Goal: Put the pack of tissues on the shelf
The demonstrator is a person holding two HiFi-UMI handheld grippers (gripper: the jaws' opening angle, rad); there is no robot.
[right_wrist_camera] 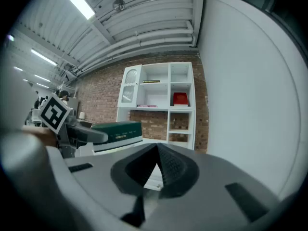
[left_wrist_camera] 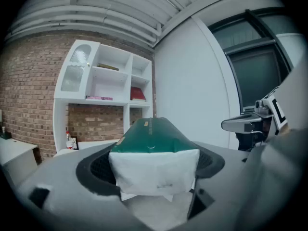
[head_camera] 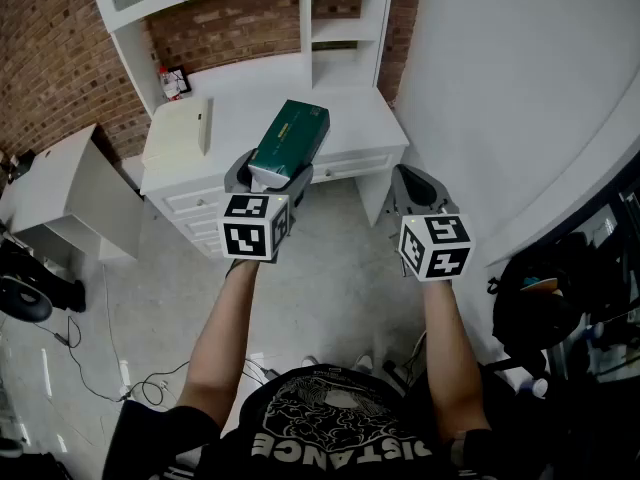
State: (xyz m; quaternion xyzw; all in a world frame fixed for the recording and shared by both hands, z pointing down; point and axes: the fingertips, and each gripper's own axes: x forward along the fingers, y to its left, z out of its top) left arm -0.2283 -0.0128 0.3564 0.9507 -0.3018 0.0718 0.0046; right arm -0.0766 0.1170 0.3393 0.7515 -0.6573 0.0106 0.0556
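The pack of tissues [head_camera: 290,140] is a long green pack with a white end [left_wrist_camera: 154,170]. My left gripper [head_camera: 268,175] is shut on its near end and holds it lengthwise in the air, pointing toward the white desk [head_camera: 362,116]. In the right gripper view the pack [right_wrist_camera: 117,131] shows at the left, beside the left gripper. My right gripper [head_camera: 418,190] hangs to the right of it with its jaws shut on nothing. The white shelf unit [left_wrist_camera: 108,88] stands ahead against the brick wall, with open compartments.
A red item [right_wrist_camera: 180,98] and a flat book [left_wrist_camera: 98,97] lie in shelf compartments. On the desk stand a beige box [head_camera: 177,130] and a small bottle [head_camera: 166,83]. A low white cabinet [head_camera: 55,183] stands at left; a white wall runs along the right.
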